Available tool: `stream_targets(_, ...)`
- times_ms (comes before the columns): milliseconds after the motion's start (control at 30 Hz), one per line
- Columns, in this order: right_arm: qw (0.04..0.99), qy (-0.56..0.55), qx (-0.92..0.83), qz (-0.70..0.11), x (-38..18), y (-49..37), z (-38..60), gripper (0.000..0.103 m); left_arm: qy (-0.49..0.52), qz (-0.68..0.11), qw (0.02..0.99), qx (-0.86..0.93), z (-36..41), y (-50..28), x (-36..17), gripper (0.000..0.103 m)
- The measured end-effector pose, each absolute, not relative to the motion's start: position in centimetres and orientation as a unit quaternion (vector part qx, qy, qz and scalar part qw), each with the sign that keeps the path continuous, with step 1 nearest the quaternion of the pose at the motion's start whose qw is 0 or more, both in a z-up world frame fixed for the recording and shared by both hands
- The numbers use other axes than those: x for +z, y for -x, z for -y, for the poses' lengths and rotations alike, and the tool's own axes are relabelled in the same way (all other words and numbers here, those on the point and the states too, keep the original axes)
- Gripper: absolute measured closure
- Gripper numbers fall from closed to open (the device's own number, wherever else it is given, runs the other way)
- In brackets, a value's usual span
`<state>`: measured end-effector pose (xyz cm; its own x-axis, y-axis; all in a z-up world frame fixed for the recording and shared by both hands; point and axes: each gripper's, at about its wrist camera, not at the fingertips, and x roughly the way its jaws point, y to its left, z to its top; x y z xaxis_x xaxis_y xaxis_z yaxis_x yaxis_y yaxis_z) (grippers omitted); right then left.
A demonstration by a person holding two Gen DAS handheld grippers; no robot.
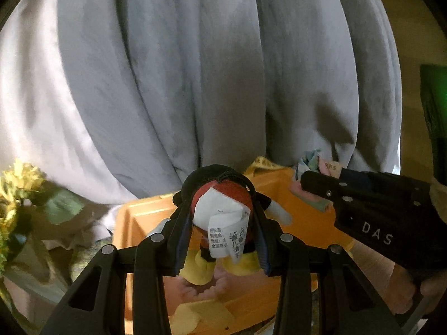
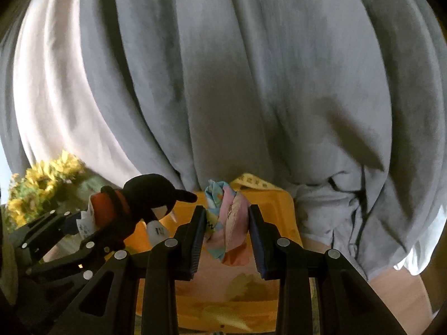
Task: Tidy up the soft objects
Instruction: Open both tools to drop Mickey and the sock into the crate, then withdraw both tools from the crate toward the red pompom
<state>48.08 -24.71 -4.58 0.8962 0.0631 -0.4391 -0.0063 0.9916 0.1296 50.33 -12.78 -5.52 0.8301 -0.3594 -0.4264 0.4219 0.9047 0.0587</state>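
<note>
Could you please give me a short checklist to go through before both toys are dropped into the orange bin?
1. Left gripper clamped on the plush toy: ok, both pads press its red body.
2. Right gripper holding the pastel cloth bundle: ok, it hangs between the fingers.
3. Orange bin below both loads: ok, it lies under and ahead of them.
4. Free room in the bin: cannot tell, soft items already lie on its floor.
5. Grey curtain clear of the drop: not ok, it hangs against the bin's far edge.
6. Grippers apart from each other: ok.
</note>
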Motion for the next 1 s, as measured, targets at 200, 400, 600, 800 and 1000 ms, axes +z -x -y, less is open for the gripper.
stream_targets(200,0.964,-0.076,0.020,-0.255,-6.4,-50.1,25.6,0.071,-0.088,-0.221,0.948,-0.213,14.3,-51.9,-7.0,0.062)
stream_targets(400,0.957,-0.093,0.026,-0.274,-7.5,-51.8,26.3,0.054,-0.091,-0.218,0.950,-0.202,14.4,-52.6,-7.2,0.047)
stream_targets(600,0.955,-0.099,0.013,-0.279,-7.6,-52.0,26.6,0.048,-0.094,-0.212,0.955,-0.184,13.8,-52.0,-6.7,0.040)
stream_targets(800,0.963,-0.091,-0.018,-0.251,-6.0,-49.7,26.6,0.032,-0.085,-0.203,0.960,-0.171,12.6,-50.2,-5.3,0.033)
stream_targets(1000,0.969,-0.091,-0.038,-0.227,-3.7,-46.9,26.6,0.025,-0.076,-0.188,0.965,-0.166,11.8,-47.5,-3.4,0.024)
